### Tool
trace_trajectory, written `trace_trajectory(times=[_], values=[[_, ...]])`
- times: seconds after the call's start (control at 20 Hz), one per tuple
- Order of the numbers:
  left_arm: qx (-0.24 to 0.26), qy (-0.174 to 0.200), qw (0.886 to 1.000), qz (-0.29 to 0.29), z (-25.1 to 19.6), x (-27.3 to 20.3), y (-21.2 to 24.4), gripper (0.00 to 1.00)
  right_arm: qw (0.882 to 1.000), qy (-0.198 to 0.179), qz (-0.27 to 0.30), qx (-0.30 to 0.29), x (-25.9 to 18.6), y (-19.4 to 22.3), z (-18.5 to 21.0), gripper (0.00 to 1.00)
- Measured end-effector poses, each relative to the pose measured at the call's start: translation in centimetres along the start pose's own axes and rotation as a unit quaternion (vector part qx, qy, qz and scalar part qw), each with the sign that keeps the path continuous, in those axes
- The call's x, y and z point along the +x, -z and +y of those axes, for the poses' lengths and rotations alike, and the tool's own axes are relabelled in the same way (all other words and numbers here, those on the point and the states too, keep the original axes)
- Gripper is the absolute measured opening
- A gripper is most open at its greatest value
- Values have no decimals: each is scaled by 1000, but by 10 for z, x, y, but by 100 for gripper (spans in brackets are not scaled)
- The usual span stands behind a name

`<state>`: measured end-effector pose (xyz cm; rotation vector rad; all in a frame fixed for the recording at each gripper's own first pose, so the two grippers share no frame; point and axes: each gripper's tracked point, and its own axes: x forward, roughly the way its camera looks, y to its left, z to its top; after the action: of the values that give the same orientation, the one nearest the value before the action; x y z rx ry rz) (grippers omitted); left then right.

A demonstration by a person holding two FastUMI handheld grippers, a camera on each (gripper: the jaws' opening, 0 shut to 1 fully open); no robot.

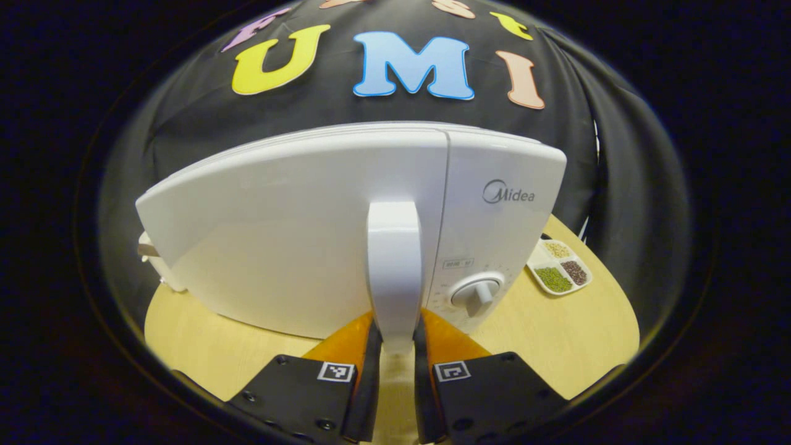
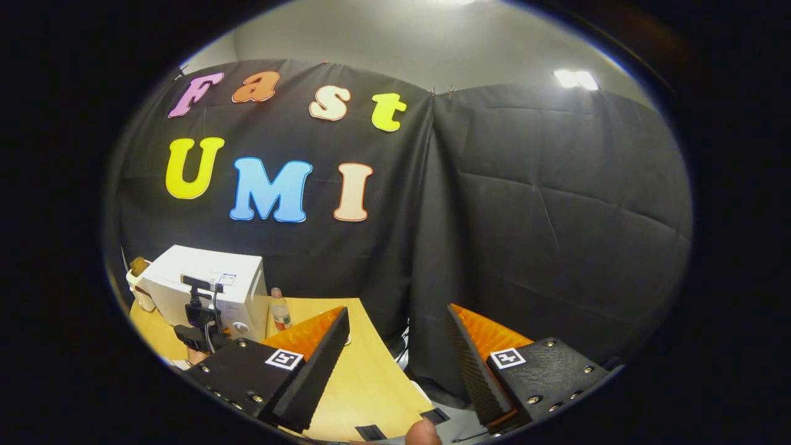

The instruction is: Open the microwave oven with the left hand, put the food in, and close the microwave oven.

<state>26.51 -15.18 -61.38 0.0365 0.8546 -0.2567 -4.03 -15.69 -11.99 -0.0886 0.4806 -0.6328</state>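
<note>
Left tongs (image 1: 395, 346) clamp the closed microwave (image 1: 346, 228) door handle (image 1: 393, 272). Right tongs (image 2: 395, 364) gape, empty. Divided dish (image 1: 559, 267) on tabletop (image 1: 556, 334) holds three separate grain portions.

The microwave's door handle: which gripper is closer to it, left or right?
Left. The left gripper has its fingers on both sides of the door handle. The right gripper is open, well off from the microwave.
</note>
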Motion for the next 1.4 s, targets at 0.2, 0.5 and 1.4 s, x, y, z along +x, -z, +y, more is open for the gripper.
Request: trace_trajectory(times=[0.2,0.5,1.4], values=[[-12,14,1000,-6,-1,-3,0,29,1000,-1,0,-6,-1,2,0,94],[5,43,999,-25,-2,-4,1,22,1000,2,1,3,-1,5,-2,94],[49,35,998,-35,50,-122,79,21,999,-33,-3,18,-7,8,16,94]])
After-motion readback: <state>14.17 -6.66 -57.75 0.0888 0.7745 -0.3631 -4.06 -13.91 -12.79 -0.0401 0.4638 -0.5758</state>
